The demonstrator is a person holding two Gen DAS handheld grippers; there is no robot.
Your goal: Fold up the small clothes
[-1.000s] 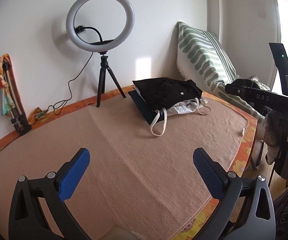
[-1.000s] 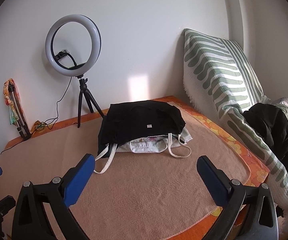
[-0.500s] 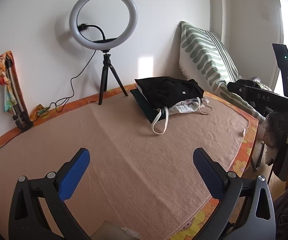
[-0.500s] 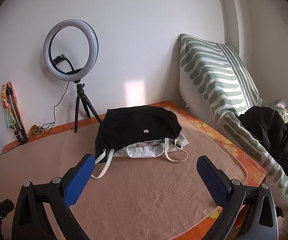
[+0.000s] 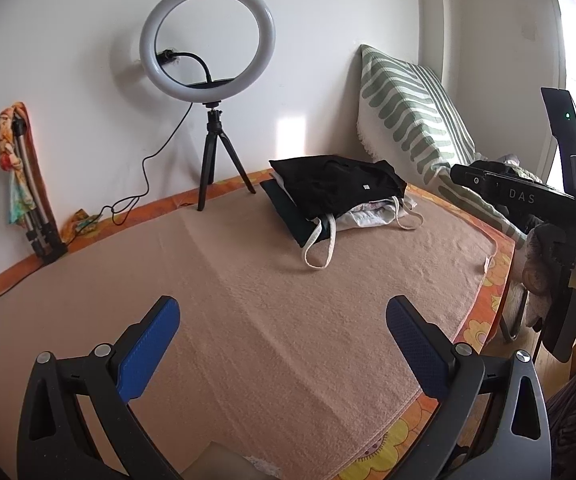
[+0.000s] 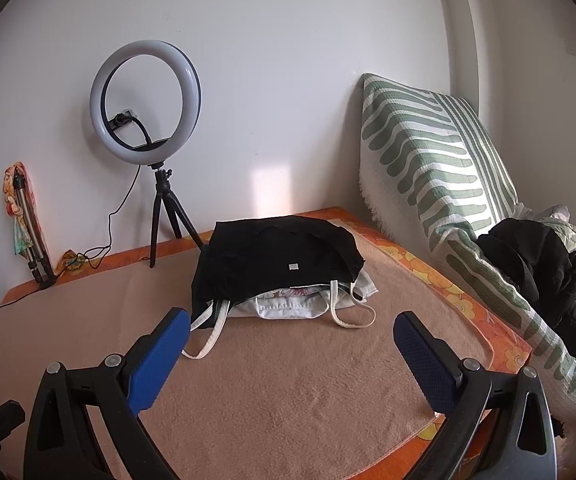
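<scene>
Left wrist view shows our left hand-held gripper [image 5: 279, 340] spread wide and holding nothing above the bare peach blanket [image 5: 271, 300] in the lower half of the frame, while the stack of clothes [image 5: 336, 196] sits right of centre, well apart from its fingers. Right wrist view puts that stack at frame centre, a black garment [image 6: 275, 260] lying flat on top of a white piece with loose straps [image 6: 296, 304], and our right hand-held gripper [image 6: 288, 340] is likewise released and empty just short of it. We judge the pile looks already folded, though the trailing straps remain untidy, and the dark heap of clothing [image 6: 548, 272] at the right edge may be what is left.
</scene>
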